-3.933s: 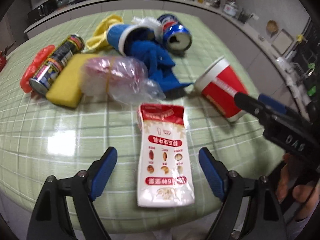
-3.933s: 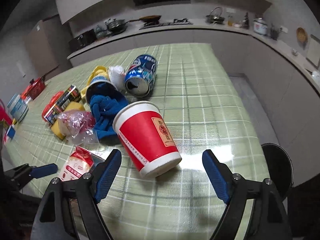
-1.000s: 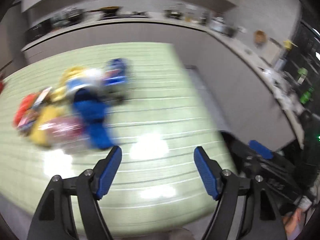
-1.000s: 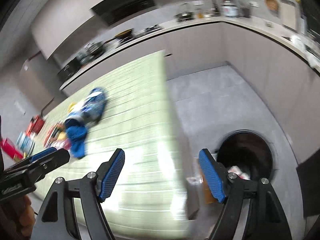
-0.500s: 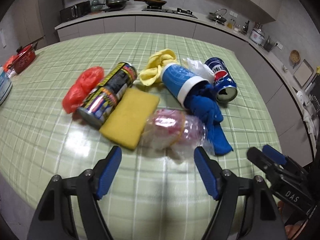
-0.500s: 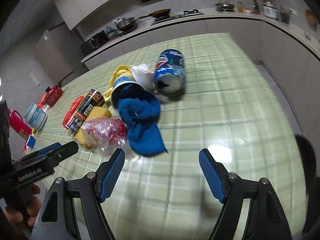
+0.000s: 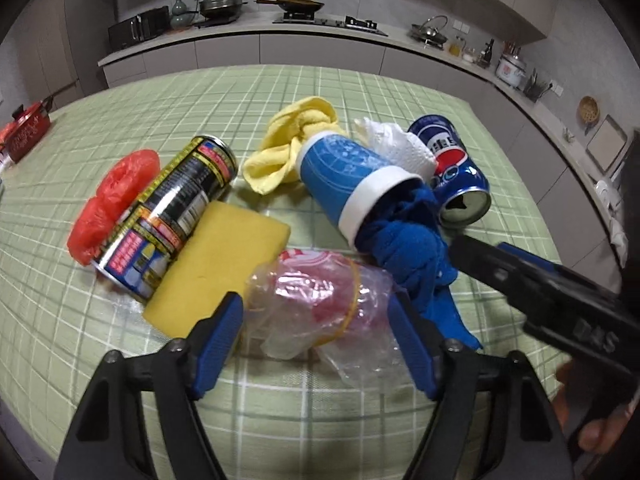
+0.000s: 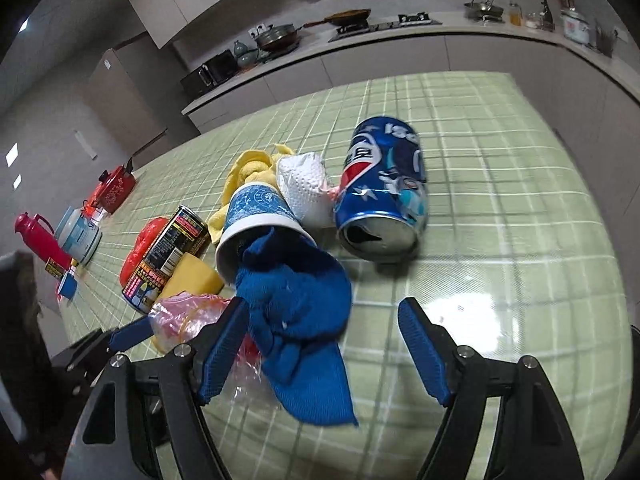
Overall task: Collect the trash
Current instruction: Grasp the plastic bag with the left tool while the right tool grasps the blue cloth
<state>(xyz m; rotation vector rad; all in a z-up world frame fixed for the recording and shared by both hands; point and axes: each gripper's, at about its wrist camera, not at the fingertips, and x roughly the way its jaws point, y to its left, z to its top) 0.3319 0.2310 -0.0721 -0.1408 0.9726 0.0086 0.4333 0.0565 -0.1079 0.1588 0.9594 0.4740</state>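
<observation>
Left claw (image 7: 316, 344) tilted down, straddling plastic bag (image 7: 316, 300).

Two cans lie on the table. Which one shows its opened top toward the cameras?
The blue cola can, beside the white crumpled paper. The black and yellow can shows a closed end.

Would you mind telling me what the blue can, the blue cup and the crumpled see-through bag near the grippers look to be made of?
Blue can: thin metal, probably aluminium, glossy printed, with a bare silvery rim and dents.
Blue cup: apparently paper, matte printed wall, with a rolled white rim.
See-through bag: thin clear plastic film, shiny and wrinkled, with red contents showing through.
</observation>
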